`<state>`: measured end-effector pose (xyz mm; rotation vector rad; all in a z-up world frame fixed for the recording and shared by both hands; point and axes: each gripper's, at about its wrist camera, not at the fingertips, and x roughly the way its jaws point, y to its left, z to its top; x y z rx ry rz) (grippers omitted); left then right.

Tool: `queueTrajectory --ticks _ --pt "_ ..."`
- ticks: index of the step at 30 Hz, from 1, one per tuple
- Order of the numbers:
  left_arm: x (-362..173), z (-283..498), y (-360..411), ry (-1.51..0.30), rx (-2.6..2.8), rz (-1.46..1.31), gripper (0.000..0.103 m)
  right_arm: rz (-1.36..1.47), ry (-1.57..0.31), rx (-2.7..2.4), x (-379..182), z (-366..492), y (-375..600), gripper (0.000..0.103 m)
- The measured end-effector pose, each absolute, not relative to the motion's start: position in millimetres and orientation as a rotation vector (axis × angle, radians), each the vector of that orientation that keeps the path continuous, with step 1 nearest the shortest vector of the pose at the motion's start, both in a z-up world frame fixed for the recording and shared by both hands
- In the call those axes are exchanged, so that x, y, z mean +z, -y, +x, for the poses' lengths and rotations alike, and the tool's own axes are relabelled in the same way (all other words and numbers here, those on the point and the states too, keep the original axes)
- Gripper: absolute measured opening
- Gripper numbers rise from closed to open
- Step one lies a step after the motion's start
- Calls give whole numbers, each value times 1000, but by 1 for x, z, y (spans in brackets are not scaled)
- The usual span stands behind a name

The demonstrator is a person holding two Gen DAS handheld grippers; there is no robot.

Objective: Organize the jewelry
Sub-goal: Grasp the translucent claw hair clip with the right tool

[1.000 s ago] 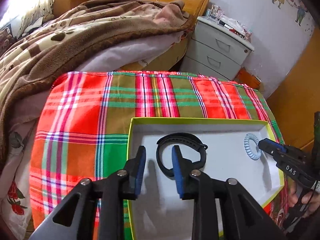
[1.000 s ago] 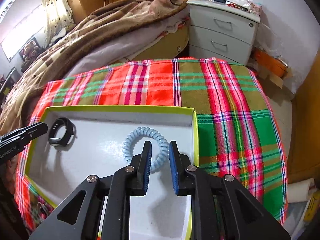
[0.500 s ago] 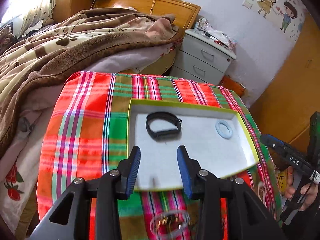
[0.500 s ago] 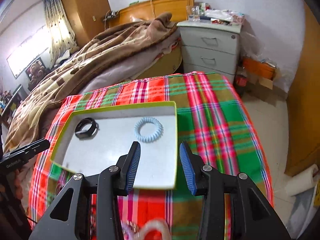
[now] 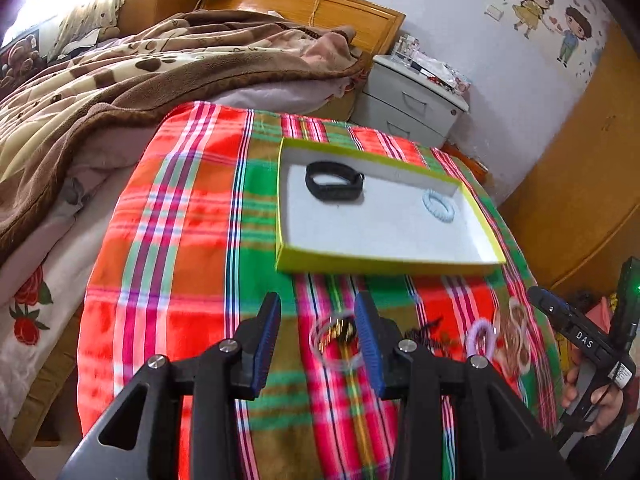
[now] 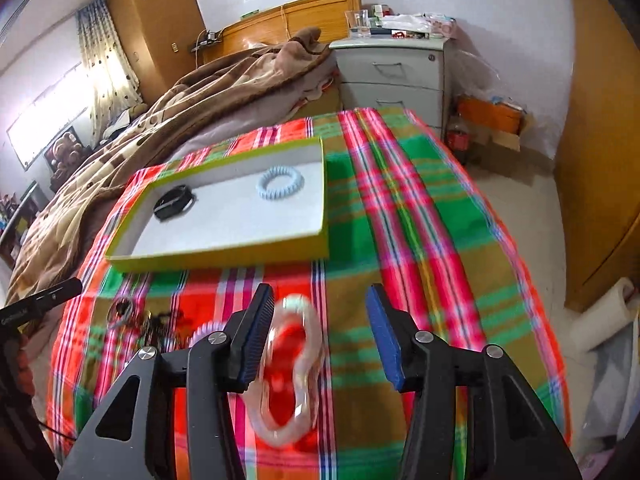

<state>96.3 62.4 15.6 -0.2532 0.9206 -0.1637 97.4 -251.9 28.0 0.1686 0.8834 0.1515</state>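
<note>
Holding my left gripper (image 5: 316, 334) spread at lower centre, I see a clear ring with gold pieces (image 5: 338, 338) on the plaid cloth (image 5: 180, 240) between its pads. My right gripper (image 6: 320, 338) is spread too, a translucent bracelet (image 6: 288, 364) blurred beside its left pad. Farther up, the green-rimmed tray (image 6: 216, 258) holds a black band (image 6: 174, 208) and a pale blue coil tie (image 6: 280, 182).

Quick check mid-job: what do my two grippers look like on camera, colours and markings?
Both the left gripper and the right gripper have black angular plastic bodies with silver bolts and ribbed blue finger pads. The right one shows white "DAS" lettering.
</note>
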Motion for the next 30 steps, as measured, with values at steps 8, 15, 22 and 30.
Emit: queueTrajectory --ticks 8,15,22,30 --pt "5 72 -61 -914 -207 -270 50 150 -909 146 17 75 253 49" --pt "-9 61 -65 -974 -214 -312 51 96 -951 159 7 76 239 49" --pt "-20 53 -65 -1014 -230 -336 50 80 -972 151 4 78 236 49" --pt "-22 52 -65 -1023 -220 -353 50 23 -958 130 1 72 233 16"
